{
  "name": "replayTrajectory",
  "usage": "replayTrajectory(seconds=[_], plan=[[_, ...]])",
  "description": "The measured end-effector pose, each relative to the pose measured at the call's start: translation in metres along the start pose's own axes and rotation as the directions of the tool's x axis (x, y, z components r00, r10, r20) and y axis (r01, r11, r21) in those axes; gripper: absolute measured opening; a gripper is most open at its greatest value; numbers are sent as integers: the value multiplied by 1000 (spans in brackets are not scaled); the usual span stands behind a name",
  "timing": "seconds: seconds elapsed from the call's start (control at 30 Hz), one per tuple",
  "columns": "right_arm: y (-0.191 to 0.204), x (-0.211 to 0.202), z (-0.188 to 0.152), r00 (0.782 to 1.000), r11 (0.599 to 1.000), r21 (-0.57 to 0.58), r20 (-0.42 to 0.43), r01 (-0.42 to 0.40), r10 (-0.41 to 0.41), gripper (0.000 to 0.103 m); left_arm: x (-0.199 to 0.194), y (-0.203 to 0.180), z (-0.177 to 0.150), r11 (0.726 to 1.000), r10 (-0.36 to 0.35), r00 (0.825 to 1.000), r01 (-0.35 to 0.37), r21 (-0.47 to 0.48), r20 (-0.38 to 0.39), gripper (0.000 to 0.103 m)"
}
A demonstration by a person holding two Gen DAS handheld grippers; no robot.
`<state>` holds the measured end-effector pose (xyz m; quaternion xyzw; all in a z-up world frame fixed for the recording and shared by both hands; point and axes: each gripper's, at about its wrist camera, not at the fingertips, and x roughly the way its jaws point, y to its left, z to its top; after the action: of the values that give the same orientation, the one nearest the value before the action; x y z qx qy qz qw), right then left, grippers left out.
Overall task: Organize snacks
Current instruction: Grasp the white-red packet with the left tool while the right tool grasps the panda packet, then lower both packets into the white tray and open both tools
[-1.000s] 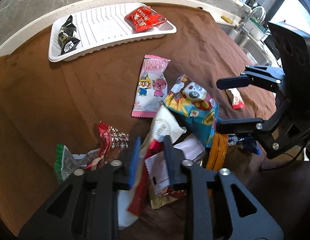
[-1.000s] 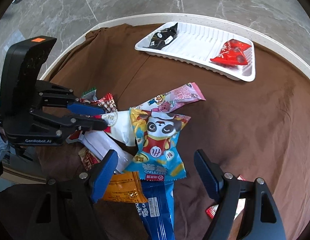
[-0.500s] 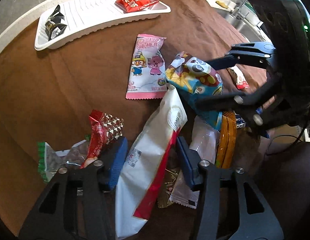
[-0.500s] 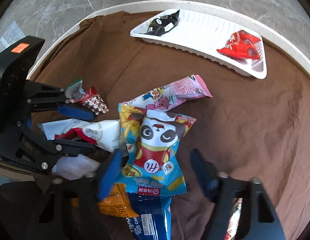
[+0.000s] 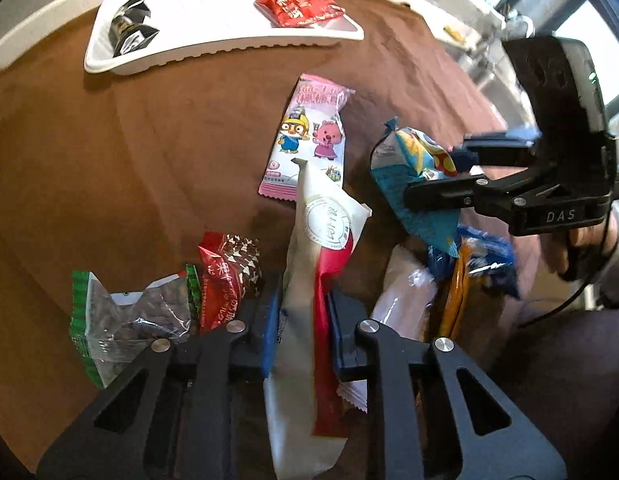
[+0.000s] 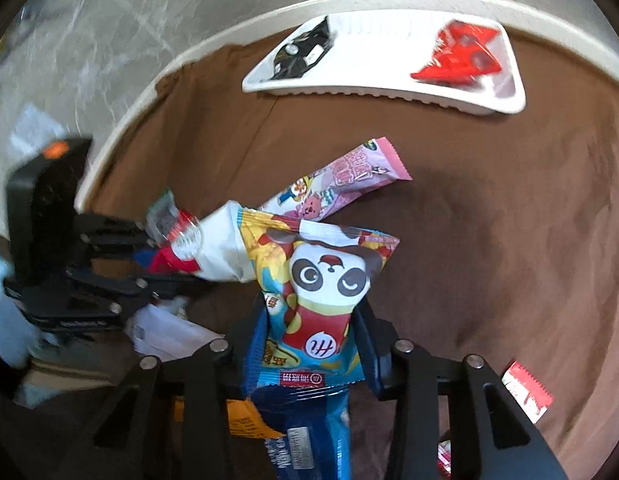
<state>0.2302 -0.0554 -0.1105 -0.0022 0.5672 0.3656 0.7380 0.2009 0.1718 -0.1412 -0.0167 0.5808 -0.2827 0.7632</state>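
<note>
Between the closing jaws of the left gripper (image 5: 303,312) sits the white-and-red packet (image 5: 321,280), and the right gripper (image 6: 311,330) is closing on the panda bag (image 6: 321,292); either slick wrapper may slip out if lifted before the pads bite.

Daylit, bright overall. Light enters from the window (image 5: 589,40) at upper right of the left wrist view, blown out there. Glare washes the white tray (image 5: 213,52). Soft shadows under packets on the brown cloth (image 5: 109,160). Heavy fisheye bending, dark vignette corners. Right wrist view motion-blurred, worst around the tray (image 6: 389,90) and marble floor (image 6: 109,20).
</note>
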Motion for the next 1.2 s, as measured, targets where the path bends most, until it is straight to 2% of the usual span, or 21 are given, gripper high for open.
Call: replayTrajectory(seconds=[0.3,0.6,0.9,1.2], plan=[[-20,-30,15,984,973,155,86,-170,158,43,-36,19,13,990,-86,992,96,-104,95,19],[-28,-48,41,970,957,184,131,-225,203,43,-71,54,53,969,-103,974,145,-203,201,19],[-41,-53,98,967,959,177,166,-220,191,43,-83,89,114,960,-68,960,137,-245,270,19],[-59,-41,164,974,972,169,187,-160,128,43,-62,113,187,955,-46,956,128,-268,291,19]])
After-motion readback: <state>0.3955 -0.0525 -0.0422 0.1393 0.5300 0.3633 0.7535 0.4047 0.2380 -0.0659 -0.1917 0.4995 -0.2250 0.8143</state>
